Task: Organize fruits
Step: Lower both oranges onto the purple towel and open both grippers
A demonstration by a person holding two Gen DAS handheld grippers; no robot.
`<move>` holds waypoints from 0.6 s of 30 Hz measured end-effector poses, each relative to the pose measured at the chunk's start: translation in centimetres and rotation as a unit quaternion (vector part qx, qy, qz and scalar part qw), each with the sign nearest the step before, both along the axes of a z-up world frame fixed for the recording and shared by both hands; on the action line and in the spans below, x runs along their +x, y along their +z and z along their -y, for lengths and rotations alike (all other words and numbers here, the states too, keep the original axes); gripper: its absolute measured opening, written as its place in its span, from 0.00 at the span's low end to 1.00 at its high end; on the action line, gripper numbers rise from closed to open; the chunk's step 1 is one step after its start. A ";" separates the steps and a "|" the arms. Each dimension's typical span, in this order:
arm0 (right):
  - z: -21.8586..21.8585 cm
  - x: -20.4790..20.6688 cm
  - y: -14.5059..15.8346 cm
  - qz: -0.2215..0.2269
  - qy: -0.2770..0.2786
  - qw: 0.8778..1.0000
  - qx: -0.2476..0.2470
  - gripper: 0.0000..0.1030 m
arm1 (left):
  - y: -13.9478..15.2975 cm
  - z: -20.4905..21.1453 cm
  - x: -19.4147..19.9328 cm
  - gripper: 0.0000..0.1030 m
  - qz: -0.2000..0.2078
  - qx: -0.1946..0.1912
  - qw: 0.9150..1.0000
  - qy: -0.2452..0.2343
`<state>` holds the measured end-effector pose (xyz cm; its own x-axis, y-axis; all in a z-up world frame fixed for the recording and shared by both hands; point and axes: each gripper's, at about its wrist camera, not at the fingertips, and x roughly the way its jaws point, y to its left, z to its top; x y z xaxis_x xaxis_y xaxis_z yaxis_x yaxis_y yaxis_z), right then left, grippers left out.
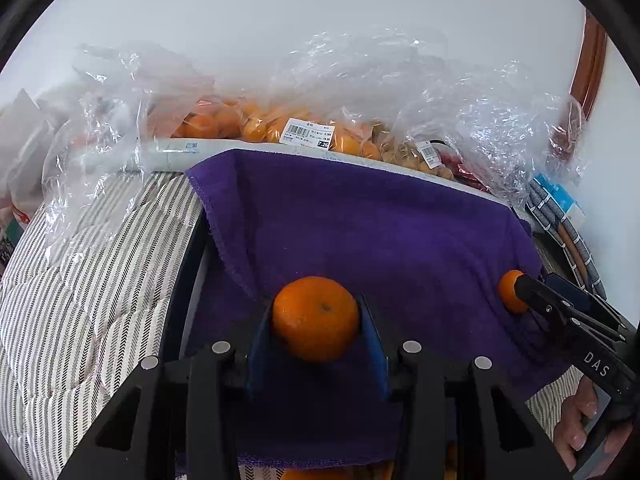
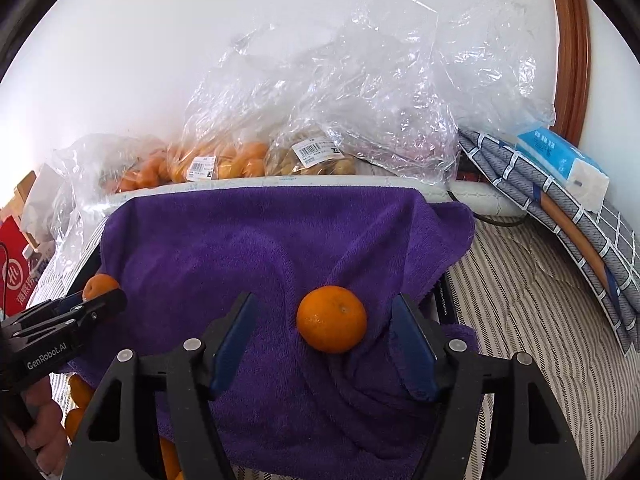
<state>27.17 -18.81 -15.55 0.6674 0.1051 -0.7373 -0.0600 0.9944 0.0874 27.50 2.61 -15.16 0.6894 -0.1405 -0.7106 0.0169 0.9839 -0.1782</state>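
Observation:
My left gripper (image 1: 316, 312) is shut on an orange mandarin (image 1: 316, 318), its blue pads pressing both sides just above the purple towel (image 1: 360, 220). From the right wrist view this same gripper (image 2: 102, 300) shows at the left with its mandarin (image 2: 99, 285). A second mandarin (image 2: 331, 318) lies on the purple towel (image 2: 240, 240) between the fingers of my right gripper (image 2: 324, 302), which stands open with gaps on both sides. In the left wrist view, my right gripper (image 1: 524, 292) sits at the right edge beside that mandarin (image 1: 509, 290).
Clear plastic bags of oranges (image 1: 248, 124) and small brownish fruit (image 2: 312, 156) line the back by the wall. More oranges (image 2: 80, 392) lie under the towel's front left edge. A tissue pack (image 2: 560, 164) rests on folded checked cloth (image 2: 560, 220) at right. Striped bedding (image 1: 80, 280) surrounds everything.

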 end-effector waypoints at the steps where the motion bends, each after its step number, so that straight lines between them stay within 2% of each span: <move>1: 0.0 -0.1 0.2 0.002 0.000 1.000 -0.001 0.68 | 0.1 0.0 -0.1 0.39 0.004 -0.001 1.000 0.000; 6: 0.1 -0.6 0.8 0.014 -0.002 1.000 0.001 0.68 | 0.7 -0.2 -0.6 0.51 0.017 -0.012 1.000 0.000; 10: 0.2 -0.8 1.3 0.029 -0.010 1.000 0.003 0.68 | 1.0 -0.3 -1.0 0.53 0.025 -0.014 1.000 0.012; 15: 0.2 -0.5 1.2 0.013 0.003 1.000 0.013 0.68 | 1.7 0.0 -1.8 0.53 0.049 0.006 0.999 0.022; 18: 0.1 -0.5 1.1 0.010 0.008 1.000 0.019 0.68 | 2.1 -0.2 -2.2 0.53 0.062 0.003 0.998 0.032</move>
<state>26.72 -18.96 -14.41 0.6793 0.1436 -0.7197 -0.0776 0.9892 0.1242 25.33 2.78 -13.05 0.7793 -0.0894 -0.6202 -0.0249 0.9846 -0.1732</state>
